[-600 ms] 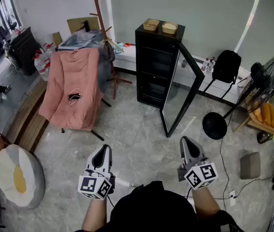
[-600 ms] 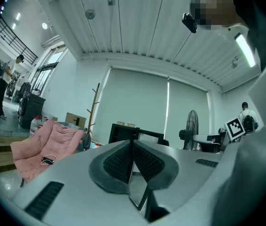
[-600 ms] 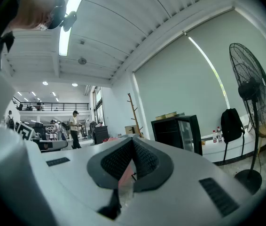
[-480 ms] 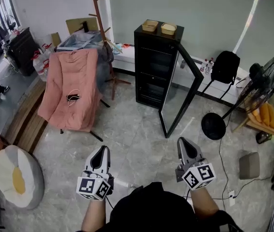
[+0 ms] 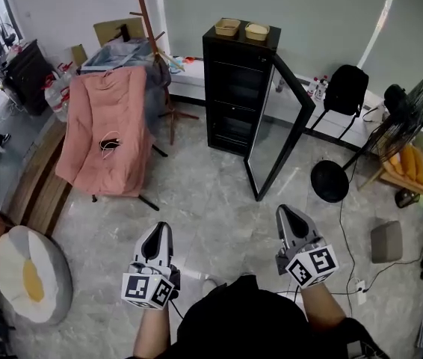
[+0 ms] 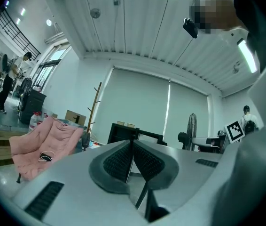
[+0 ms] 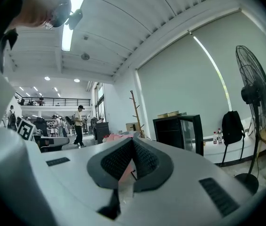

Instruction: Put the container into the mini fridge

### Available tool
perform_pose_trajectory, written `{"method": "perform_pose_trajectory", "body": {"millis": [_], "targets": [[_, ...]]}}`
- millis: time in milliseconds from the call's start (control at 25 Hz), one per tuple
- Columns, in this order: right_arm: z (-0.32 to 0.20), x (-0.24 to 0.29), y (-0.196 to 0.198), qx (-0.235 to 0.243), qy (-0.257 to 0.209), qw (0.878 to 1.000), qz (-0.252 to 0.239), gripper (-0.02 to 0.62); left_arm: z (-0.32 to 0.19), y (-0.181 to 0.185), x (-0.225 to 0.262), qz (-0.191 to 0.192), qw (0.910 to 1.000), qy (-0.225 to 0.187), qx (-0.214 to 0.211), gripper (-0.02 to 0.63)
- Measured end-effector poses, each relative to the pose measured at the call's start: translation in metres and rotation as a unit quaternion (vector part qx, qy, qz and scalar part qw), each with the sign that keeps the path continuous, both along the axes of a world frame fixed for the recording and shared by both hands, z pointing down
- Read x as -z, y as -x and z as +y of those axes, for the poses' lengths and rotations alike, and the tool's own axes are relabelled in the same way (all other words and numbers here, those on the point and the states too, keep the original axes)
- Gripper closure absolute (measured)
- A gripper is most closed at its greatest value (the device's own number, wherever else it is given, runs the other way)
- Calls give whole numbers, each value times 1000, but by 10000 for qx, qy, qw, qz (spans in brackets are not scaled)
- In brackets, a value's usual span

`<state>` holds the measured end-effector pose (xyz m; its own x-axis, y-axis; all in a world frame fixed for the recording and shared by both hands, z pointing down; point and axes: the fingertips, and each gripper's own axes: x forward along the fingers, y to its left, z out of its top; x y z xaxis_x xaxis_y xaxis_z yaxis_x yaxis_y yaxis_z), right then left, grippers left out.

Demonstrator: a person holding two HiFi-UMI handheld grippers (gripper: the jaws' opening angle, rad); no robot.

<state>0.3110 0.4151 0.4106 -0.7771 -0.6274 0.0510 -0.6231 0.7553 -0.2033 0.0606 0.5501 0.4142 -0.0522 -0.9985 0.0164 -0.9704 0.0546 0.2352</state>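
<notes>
Containers (image 5: 227, 27) (image 5: 256, 31) apparently atop fridge (image 5: 230, 88), far beyond tools (image 5: 159, 227) (image 5: 285, 210)

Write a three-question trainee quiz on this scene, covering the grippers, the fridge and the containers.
1. Fill in: the jaws of the left gripper and the right gripper are both ____, with nothing between them.
2. True or false: the door of the fridge stands open.
3. Where are the two containers?
A. on top of the fridge
B. inside the fridge
C. in the right gripper

Key: 1 shut; 2 true; 3 A.
</notes>
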Motion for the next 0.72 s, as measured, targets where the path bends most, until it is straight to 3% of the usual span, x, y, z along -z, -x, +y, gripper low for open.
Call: {"method": "perform_pose_trajectory", "body": {"millis": [320, 400, 440, 480, 520, 720], "targets": [[15, 11, 19, -73, -630, 9979, 140, 561, 3, 3, 3, -133, 9998, -61, -128, 566], [21, 15, 25, -60, -732, 9973, 63, 548, 3, 3, 5, -89, 9996, -111, -224, 527], [24, 17, 28, -33, -751, 9972, 15, 489, 3, 3, 6, -51, 9995, -104, -300, 462], [26, 18, 32, -9, -742, 9972, -26, 389, 2, 2, 5, -20, 9992, -82, -388, 398], [27, 19, 35, -2, -721, 9974, -56, 343, 1, 2, 5, -1, 9989, -57, -470, 369], [39, 18, 42, -101, -640, 9979, -88, 333, 7, 0, 6, -37, 9978, -57, -661, 356]]}}
